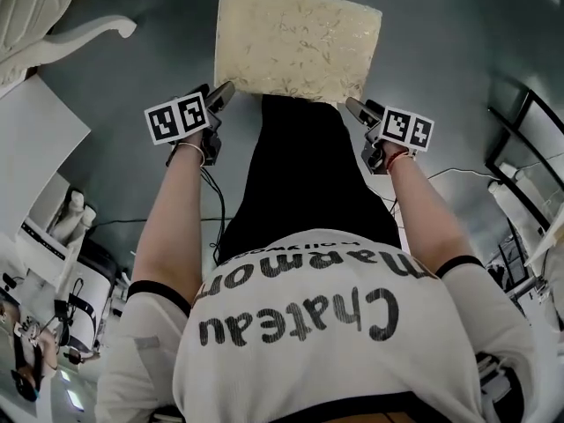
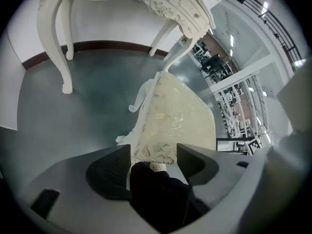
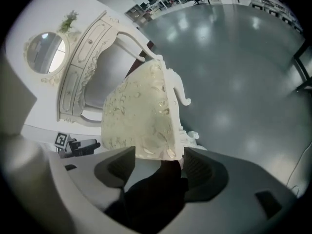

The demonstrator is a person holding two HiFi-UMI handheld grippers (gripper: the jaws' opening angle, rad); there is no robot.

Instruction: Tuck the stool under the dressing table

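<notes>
The stool (image 1: 300,42), with a cream patterned cushion and white carved legs, stands on the grey floor ahead of me. The white dressing table (image 1: 53,25) is at the upper left. My left gripper (image 1: 225,91) is at the stool's near left corner and my right gripper (image 1: 352,106) at its near right corner. In the left gripper view the left gripper (image 2: 153,157) stands open with the cushion's edge (image 2: 170,116) between the jaws. In the right gripper view the right gripper (image 3: 158,160) is open around the cushion's corner (image 3: 141,111). I cannot see either pad pressing on it.
The dressing table's curved legs (image 2: 63,57) and drawers (image 3: 92,57) stand beyond the stool, with a round mirror (image 3: 46,52) on top. A cable (image 1: 441,179) lies on the floor at the right near a black rack (image 1: 529,139). A white panel (image 1: 35,139) stands at left.
</notes>
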